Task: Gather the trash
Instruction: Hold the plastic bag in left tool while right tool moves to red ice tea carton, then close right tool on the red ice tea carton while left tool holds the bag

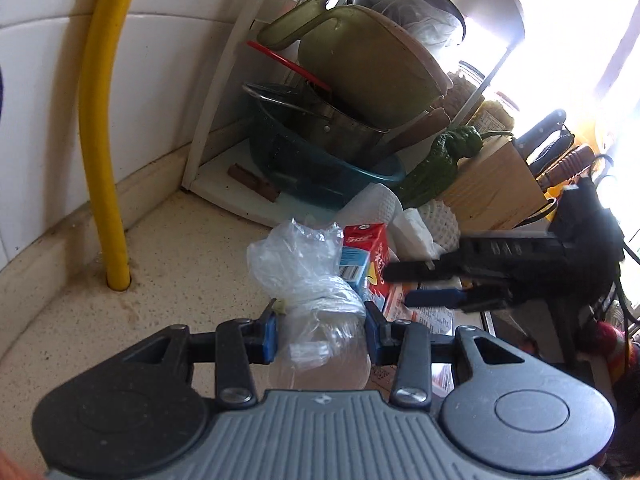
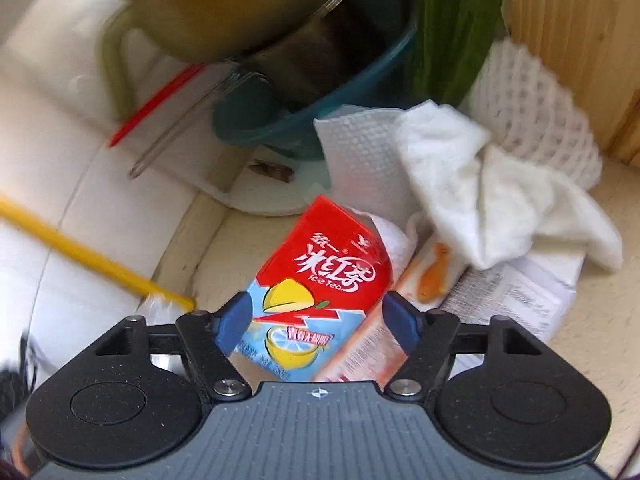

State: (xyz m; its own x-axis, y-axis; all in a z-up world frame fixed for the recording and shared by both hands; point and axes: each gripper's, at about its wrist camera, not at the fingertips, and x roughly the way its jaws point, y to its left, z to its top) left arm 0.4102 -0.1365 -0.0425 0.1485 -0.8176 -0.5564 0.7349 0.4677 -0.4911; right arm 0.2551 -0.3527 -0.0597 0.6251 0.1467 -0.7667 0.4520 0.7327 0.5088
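Left wrist view, left gripper (image 1: 320, 330): its blue pads sit on either side of a crumpled clear plastic bag (image 1: 308, 276) and press its bunched lower part, so the jaws look clenched on the bag.
Left wrist view, why so held: the soft film gives no firm edge, so pinching the gathered part seems the surest hold.
Left wrist view, trash pile: on the speckled countertop (image 1: 168, 264), just behind the bag, stand the ice tea carton (image 1: 370, 258), a paper towel (image 1: 376, 204) and a white foam net (image 1: 442, 220).
Left wrist view, right gripper (image 1: 424, 284): it reaches in from the right toward the carton, fingers apart.
Left wrist view, hard to tell: the window glare washes out the right side; whether the bag is lifted or rests on the counter cannot be told.
Right wrist view, carton (image 2: 320, 296): it lies tilted between the blue pads, in front of a white cloth (image 2: 480, 184) and a flattened printed box (image 2: 500, 300).
Right wrist view, jaws: spread around the carton; contact is not clear, so a grip cannot be confirmed.
Right wrist view, why so placed: straddling the carton's narrow faces suits a squeeze on stiff card.
Right wrist view, hidden: the carton's base is cut off by the gripper body, and motion blur smears the pots (image 2: 280, 40) behind.
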